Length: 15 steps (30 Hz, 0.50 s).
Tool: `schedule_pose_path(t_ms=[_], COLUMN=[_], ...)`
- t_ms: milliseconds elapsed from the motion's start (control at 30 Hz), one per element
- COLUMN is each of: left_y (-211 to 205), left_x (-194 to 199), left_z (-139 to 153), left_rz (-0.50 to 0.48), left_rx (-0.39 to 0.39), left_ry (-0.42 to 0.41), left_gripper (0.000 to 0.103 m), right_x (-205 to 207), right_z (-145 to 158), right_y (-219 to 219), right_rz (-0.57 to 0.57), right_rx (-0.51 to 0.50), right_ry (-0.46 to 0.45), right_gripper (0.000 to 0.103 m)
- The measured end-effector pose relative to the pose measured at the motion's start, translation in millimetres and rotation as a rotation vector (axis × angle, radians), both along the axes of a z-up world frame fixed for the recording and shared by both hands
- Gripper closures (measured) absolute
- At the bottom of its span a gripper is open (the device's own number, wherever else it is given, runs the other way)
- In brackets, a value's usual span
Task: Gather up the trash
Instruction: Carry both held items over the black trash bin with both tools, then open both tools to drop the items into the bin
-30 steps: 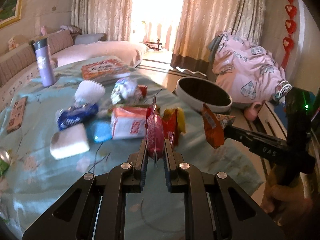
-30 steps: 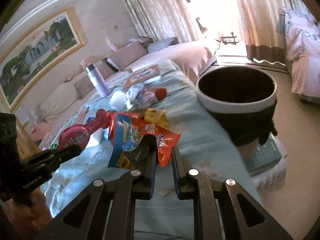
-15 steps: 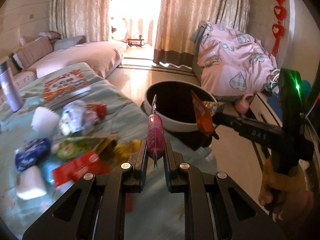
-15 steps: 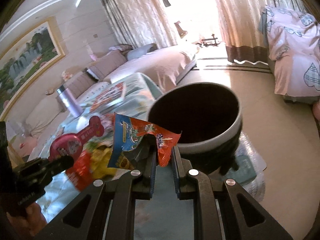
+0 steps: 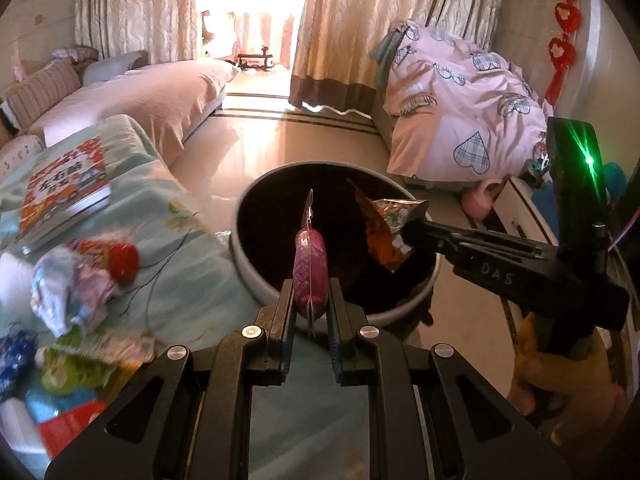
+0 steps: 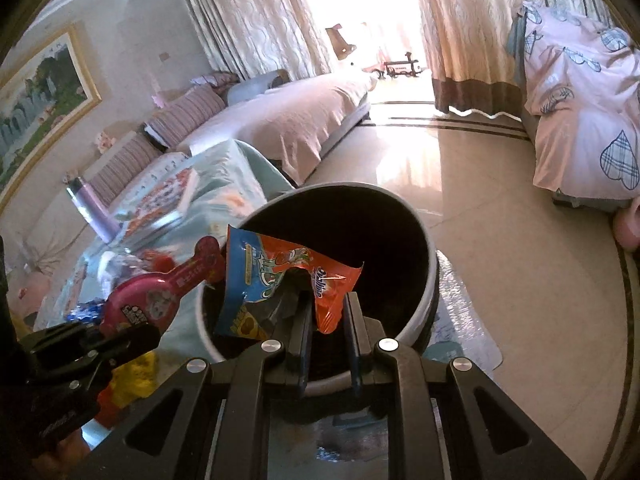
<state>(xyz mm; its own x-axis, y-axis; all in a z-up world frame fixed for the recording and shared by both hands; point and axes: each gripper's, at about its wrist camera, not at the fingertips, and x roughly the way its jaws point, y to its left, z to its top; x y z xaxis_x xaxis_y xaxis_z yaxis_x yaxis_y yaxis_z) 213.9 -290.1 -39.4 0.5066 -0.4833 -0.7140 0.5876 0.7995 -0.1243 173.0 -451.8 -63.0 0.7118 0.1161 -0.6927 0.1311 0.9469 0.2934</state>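
Now pink wrapper [image 5: 310, 268] clamped in left gripper [image 5: 310, 312], over bin [image 5: 256, 280]

"DAS" (white) on right claw [image 5: 412, 236]

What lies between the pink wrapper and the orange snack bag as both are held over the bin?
Nothing: in the left wrist view only the bin's dark interior shows between the pink wrapper and orange snack bag.
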Motion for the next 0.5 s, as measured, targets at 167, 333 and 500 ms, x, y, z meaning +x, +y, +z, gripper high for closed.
schedule_pose_path(t_ms=[167, 333, 500], left_y=[-13.9, -17.5, -7.7], left_x=[19.4, 29.1, 18.9], left_z=[-8.9, -15.8, -10.8], left_rz=[0.004, 0.011, 0.025], left_rx=[0.009, 0.027, 0.011], left_ry=[0.036, 0.061, 0.041], left_gripper=[0.089, 0.062, 0.05], right_x=[14.4, 23.7, 22.7], right_z=[-3.3, -6.0, -1.9], right_y=[-10.3, -14.0, -15.1], right_rz=[0.0, 0.008, 0.001], right_rx=[-0.017, -0.024, -0.014], right_ry=[0.026, 0.057, 0.046], right_gripper=[0.084, 0.074, 0.053])
